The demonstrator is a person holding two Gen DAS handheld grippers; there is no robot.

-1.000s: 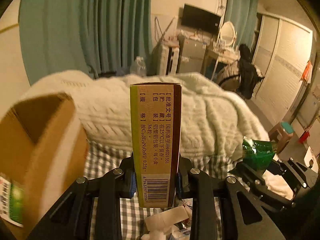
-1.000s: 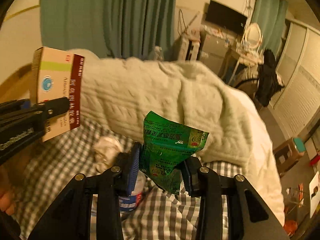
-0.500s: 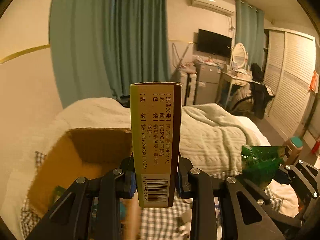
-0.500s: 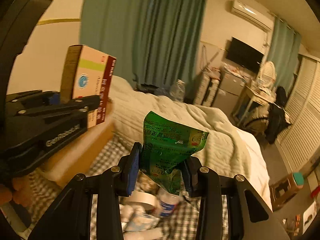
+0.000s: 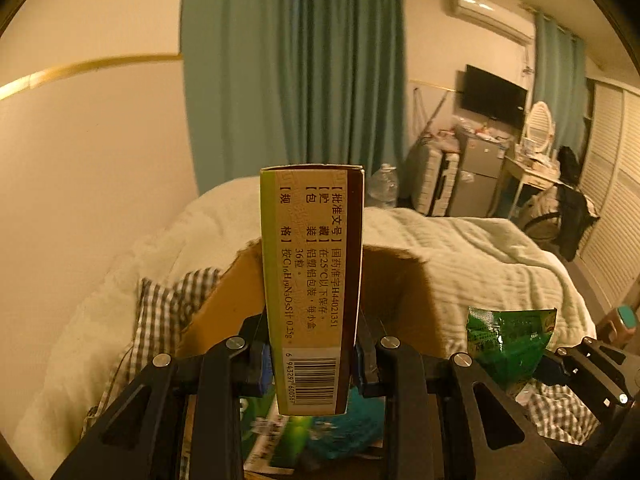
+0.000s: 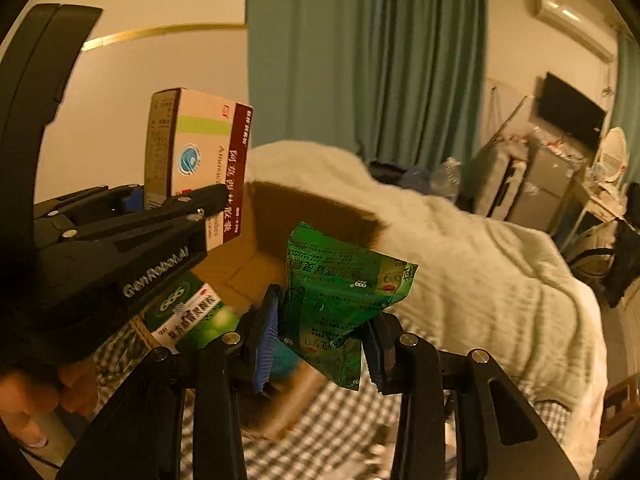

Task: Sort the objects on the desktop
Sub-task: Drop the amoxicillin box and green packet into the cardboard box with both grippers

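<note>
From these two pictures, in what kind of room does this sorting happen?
Most likely a bedroom in a home. A bed with a cream quilt fills the middle, teal curtains hang behind it, and a dressing table with an oval mirror stands near a wall television.

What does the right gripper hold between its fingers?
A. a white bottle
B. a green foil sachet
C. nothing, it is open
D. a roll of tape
B: in the right wrist view, the right gripper is shut on a crumpled green sachet, held above the open cardboard box, while the left gripper holds a medicine box.
</note>
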